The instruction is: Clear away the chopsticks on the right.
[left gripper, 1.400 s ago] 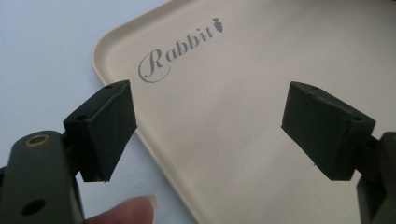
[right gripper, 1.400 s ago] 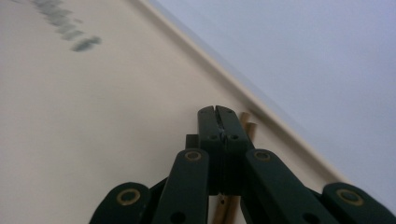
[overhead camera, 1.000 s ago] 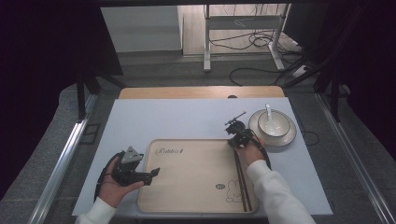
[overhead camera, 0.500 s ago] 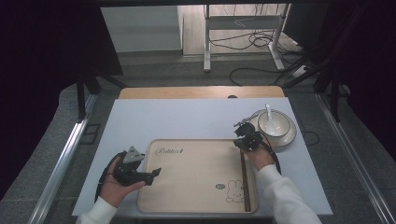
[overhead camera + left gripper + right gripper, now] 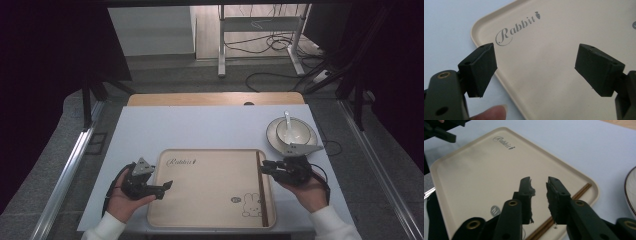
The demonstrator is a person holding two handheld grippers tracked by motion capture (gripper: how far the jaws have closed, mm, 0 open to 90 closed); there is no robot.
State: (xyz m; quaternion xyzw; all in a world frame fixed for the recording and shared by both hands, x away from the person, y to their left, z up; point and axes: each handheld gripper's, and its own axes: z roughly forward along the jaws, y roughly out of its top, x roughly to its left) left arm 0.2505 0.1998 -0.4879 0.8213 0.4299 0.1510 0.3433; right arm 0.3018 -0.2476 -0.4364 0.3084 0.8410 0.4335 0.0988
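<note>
- Overhead, the chopsticks (image 5: 259, 186) lie along the tray's (image 5: 210, 200) right edge; the right hand-held gripper (image 5: 266, 168) hovers just beside them, the left hand-held gripper (image 5: 167, 186) at the tray's left rim.
- Left gripper view: jaws wide apart above the tray (image 5: 554, 75), empty.
- Right gripper view: jaws, just opening, slightly parted, empty; chopsticks (image 5: 580, 191) lie beyond them.

Both hands wear white sleeves. Left tool (image 5: 167, 185) and right tool (image 5: 263, 168): black, each with a grey three-cornered plate and trailing black cable. Brass-ringed screw holes behind the square black pads.
</note>
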